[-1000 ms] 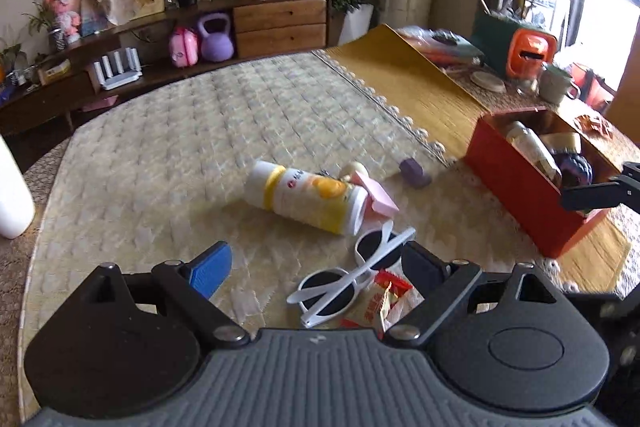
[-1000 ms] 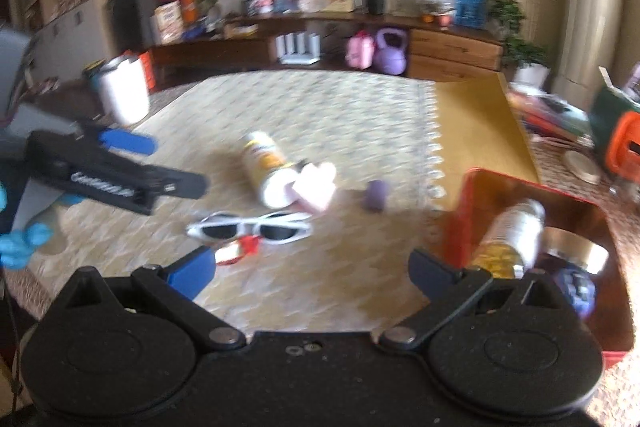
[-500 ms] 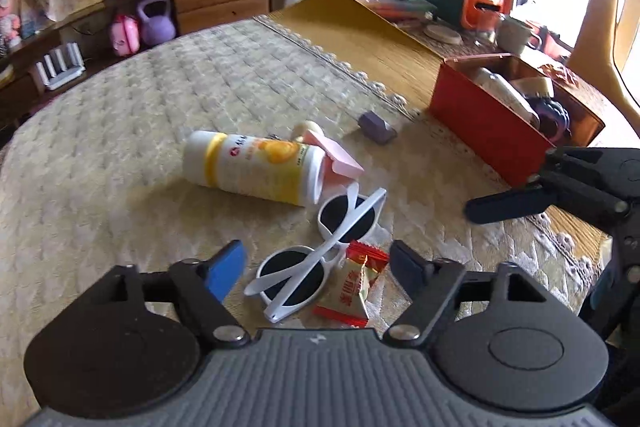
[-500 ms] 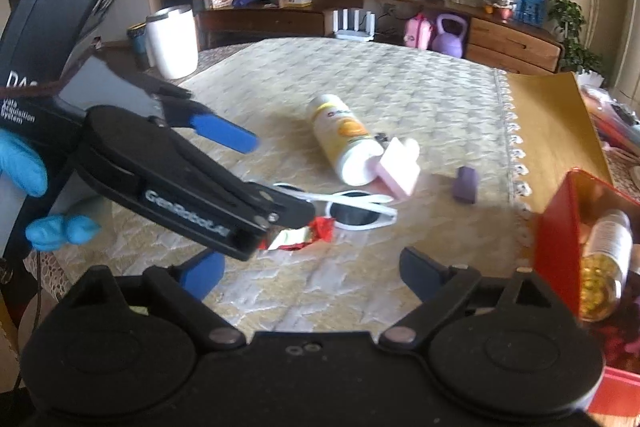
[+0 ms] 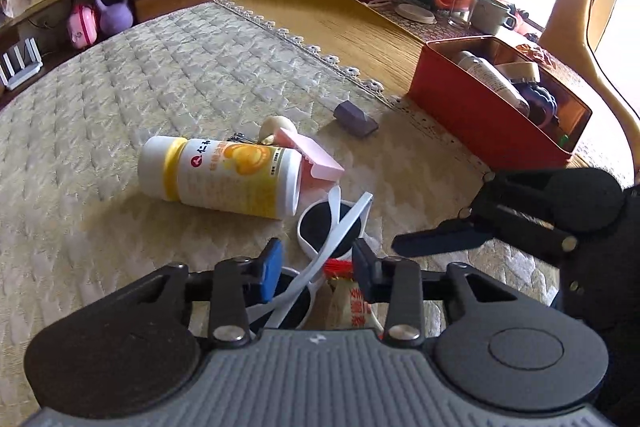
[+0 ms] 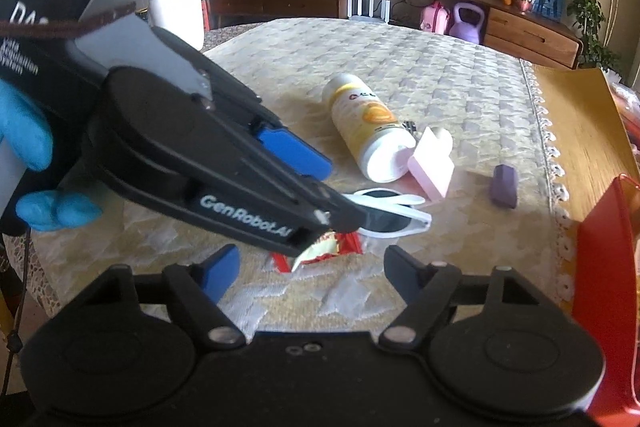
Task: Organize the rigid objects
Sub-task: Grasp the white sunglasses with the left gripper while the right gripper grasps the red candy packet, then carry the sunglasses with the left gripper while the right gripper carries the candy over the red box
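White sunglasses [image 5: 332,227] with dark lenses lie on the quilted table, also in the right wrist view [image 6: 384,213]. My left gripper [image 5: 316,263] is low over them with its jaws narrowed around the near lens and arms; I cannot tell whether the pads touch. A red and yellow snack packet [image 5: 352,301] lies beside the glasses, also seen in the right wrist view [image 6: 326,249]. A white and yellow bottle [image 5: 224,177] lies on its side behind. My right gripper [image 6: 310,265] is open and empty, just right of the left one.
A pink block [image 5: 314,159] and a cream round thing [image 5: 276,127] lie by the bottle. A purple block [image 5: 355,114] lies farther back. A red box [image 5: 480,111] holding a bottle and other items stands at the right. A white tumbler [image 6: 176,11] stands at the far left edge.
My left gripper has come down over the sunglasses and its jaws have narrowed around them. My right gripper has swung left, closer to the left gripper.
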Demonstrator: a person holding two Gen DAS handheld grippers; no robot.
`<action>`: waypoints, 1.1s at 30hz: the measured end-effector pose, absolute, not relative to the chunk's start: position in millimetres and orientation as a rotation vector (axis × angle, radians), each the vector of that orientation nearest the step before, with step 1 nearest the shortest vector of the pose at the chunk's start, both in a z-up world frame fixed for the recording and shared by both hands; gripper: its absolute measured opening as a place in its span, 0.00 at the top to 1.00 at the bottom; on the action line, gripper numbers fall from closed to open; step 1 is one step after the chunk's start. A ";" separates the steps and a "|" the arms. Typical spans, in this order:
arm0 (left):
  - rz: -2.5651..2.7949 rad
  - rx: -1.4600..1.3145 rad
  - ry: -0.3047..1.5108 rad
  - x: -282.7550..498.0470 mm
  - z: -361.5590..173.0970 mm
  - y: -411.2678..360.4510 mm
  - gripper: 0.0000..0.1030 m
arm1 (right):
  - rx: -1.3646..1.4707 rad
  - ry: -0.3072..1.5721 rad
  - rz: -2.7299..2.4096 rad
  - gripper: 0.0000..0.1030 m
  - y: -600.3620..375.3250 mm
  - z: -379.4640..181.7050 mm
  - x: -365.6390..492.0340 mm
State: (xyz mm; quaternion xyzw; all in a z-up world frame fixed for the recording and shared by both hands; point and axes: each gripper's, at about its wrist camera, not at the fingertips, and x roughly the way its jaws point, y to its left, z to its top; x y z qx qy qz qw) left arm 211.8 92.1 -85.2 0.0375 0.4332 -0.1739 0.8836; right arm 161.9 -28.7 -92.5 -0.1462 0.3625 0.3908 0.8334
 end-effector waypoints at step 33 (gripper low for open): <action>-0.310 -0.024 0.940 220.3 -86.8 94.6 0.91 | -0.369 0.723 0.808 0.69 -33.8 -94.4 153.6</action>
